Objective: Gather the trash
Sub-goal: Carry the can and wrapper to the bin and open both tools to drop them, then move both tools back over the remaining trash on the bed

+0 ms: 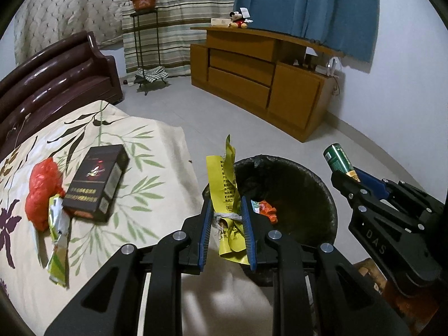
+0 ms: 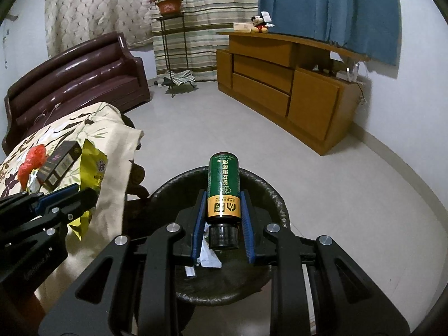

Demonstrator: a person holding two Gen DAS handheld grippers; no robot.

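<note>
Big room with a pale tiled floor (image 2: 224, 128). Brown sofa (image 1: 56, 84) at the back left, wooden cabinet (image 1: 252, 84) at the back right, blue curtain (image 2: 327, 5) above it. Flower pot (image 1: 144, 0) up on a thin black stand by the striped curtain. Small toy mouse (image 1: 239, 21) on top of the cabinet.

Table with a leafy cloth (image 1: 117, 128) on the left. On the cloth: dark box (image 1: 96, 182), red crumpled bag (image 1: 42, 190) just beside it, green and white wrapper (image 1: 58, 240) touching the box's near corner.

Round black trash bin (image 1: 324, 201) on the floor right beside the table, with bits of trash inside.

Left gripper (image 1: 226, 218) pinching a yellow wrapper (image 1: 224, 184) tight between the blue pads, near the bin's left edge.

Right gripper (image 2: 222, 218) pinching a green can (image 2: 224, 184) near its gold band and black cap, over the open bin, bottom end pointing away.
</note>
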